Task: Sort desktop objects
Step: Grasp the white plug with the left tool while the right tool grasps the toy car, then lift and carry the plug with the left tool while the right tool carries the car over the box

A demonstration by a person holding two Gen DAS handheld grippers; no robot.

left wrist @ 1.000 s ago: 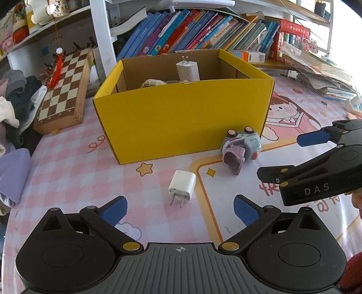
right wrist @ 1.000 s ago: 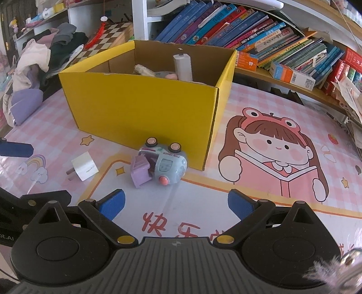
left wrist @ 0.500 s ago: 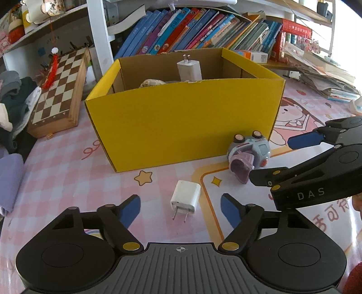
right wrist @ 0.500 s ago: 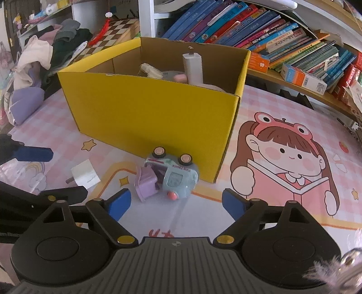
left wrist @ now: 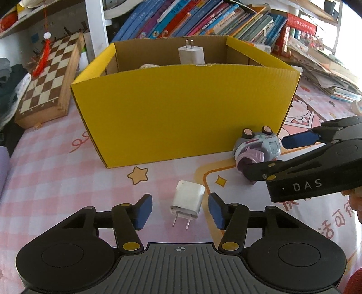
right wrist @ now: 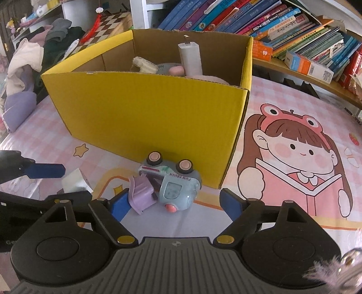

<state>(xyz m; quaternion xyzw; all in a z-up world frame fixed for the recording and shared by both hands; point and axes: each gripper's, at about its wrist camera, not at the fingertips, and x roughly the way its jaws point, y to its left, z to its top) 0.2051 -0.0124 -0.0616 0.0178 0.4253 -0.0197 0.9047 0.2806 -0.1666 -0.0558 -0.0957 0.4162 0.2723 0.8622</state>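
Observation:
A white plug charger [left wrist: 187, 200] lies on the pink mat, prongs toward me, between the open fingers of my left gripper [left wrist: 179, 211]; the pads do not touch it. A toy truck [right wrist: 168, 184], pale blue with a lilac bucket, lies on its side against the yellow cardboard box [right wrist: 144, 117]. My right gripper [right wrist: 173, 204] is open around the truck, its fingers at either side. The box [left wrist: 181, 108] holds another white charger [left wrist: 191, 55] and several small items. The right gripper also shows in the left wrist view [left wrist: 301, 153].
A chessboard [left wrist: 49, 74] leans left of the box. Rows of books [left wrist: 203, 20] fill the shelf behind. Stacked papers [left wrist: 325, 72] lie at the right. Clothes [right wrist: 27, 67] are piled at the left.
Both grippers have moved forward and down. The left fingers have narrowed around the charger. The right fingers now flank the toy truck.

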